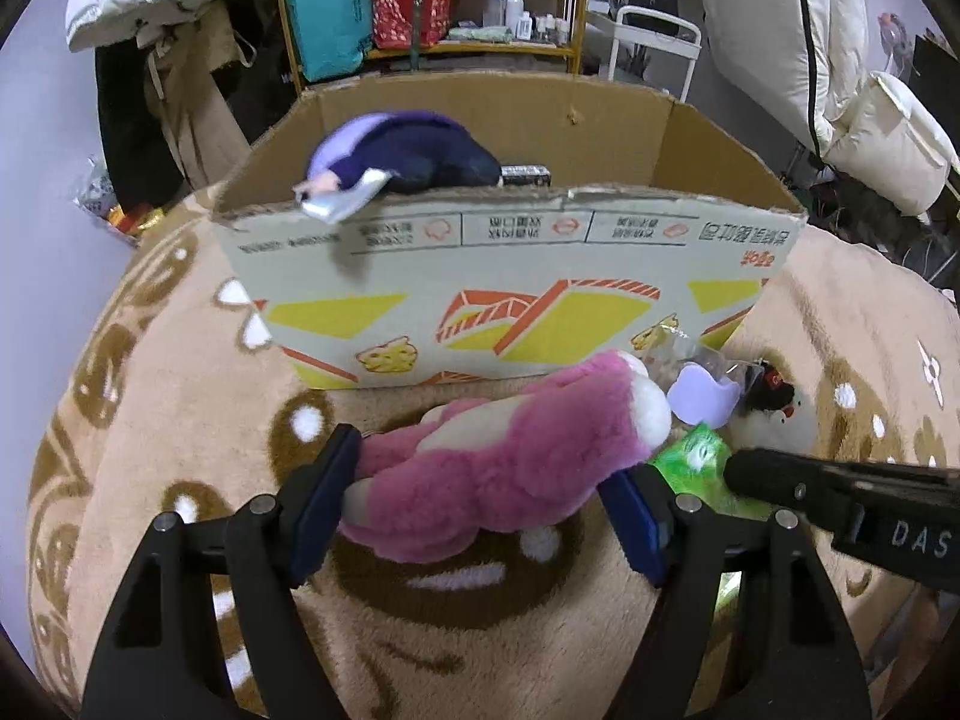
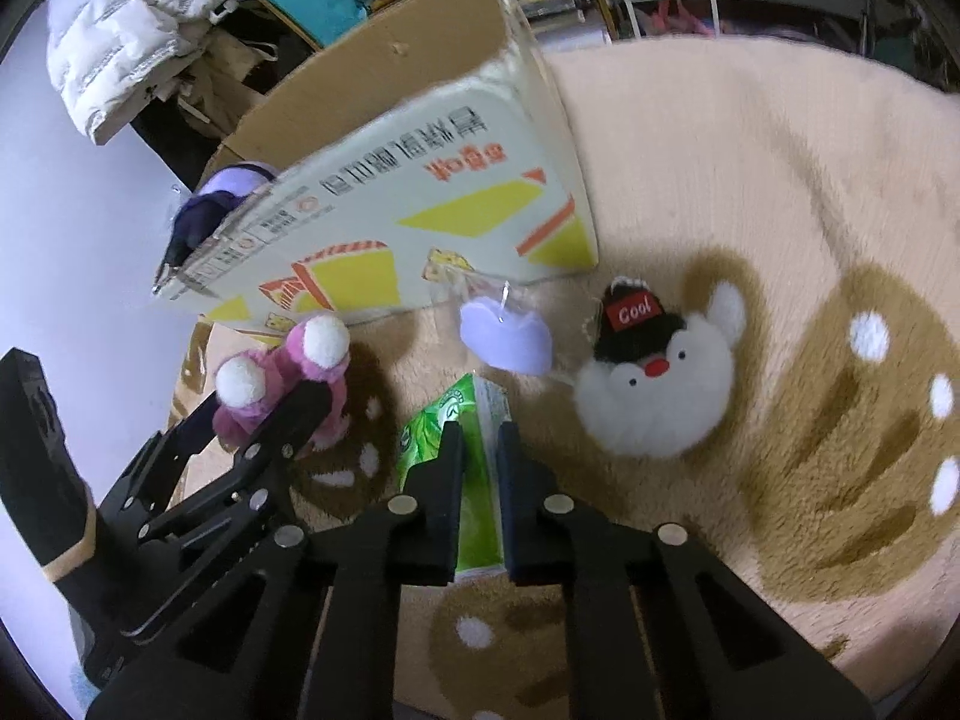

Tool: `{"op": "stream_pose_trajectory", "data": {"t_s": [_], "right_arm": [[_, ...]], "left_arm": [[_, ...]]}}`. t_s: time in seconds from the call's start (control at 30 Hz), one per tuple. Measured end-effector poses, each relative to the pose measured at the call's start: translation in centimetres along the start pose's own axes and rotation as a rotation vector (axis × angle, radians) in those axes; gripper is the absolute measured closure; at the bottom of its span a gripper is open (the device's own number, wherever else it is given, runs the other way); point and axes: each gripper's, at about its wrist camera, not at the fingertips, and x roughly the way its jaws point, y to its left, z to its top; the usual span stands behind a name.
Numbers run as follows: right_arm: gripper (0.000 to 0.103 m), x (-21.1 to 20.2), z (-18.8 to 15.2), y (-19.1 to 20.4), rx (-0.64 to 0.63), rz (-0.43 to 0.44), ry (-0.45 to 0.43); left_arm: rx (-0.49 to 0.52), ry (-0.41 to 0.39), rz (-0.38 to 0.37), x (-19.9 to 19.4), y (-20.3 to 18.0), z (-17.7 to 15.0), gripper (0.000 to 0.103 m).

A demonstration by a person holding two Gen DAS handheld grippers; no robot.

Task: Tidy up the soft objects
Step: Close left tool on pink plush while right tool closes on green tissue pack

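Left-wrist view has the left gripper [image 1: 480, 480] clamped across a light, squashy pink plush [image 1: 510, 450] near the box [image 1: 510, 252], best held mid-body, while the right gripper [image 2: 480, 474] pinches a crinkly green packet [image 2: 474, 516].

Green packet [image 2: 474, 450]: lower part hidden between the fingers [image 2: 441, 498].
Purple plush [image 1: 402, 150]: blurred, underside hidden behind the box wall [image 1: 504, 240].

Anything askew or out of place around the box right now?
Yes: the purple plush doll in the cardboard box hangs its head and a silvery piece over the front rim, not fully inside. The box's top edge is ragged. Nothing looks spilled.
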Motion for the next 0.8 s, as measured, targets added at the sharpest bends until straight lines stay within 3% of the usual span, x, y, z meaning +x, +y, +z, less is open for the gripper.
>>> {"op": "stream_pose_trajectory", "data": {"t_s": [0.1, 0.2, 0.4, 0.5, 0.6, 0.73, 0.8], "right_arm": [[0.102, -0.7, -0.2, 0.8, -0.033, -0.011, -0.036], [0.102, -1.3, -0.2, 1.9, -0.075, -0.027, -0.069], [0.102, 0.2, -0.6, 1.6, -0.097, -0.025, -0.002], [0.100, 0.8, -0.7, 1.6, -0.117, -0.063, 0.023], [0.092, 0.6, -1.2, 1.8, -0.126, -0.092, 0.026], [0.050, 0.6, -1.5, 1.6, -0.114, -0.122, 0.021], [0.048, 0.9, -1.5, 1.6, -0.109, -0.135, 0.027]], "left_arm": [[0.000, -0.016, 0.015, -1.2, 0.0, -0.3, 0.027], [-0.012, -0.037, 0.029, -2.6, 0.4, -0.5, 0.027], [-0.062, -0.065, 0.059, -4.6, 1.6, -0.6, 0.027], [-0.080, -0.072, 0.077, -5.1, 2.0, -0.7, 0.027], [-0.082, -0.081, 0.094, -5.3, 2.3, -0.7, 0.027], [-0.088, -0.086, 0.097, -5.2, 2.5, -0.5, 0.027], [-0.092, -0.092, 0.099, -5.2, 2.6, -0.4, 0.027]]}}
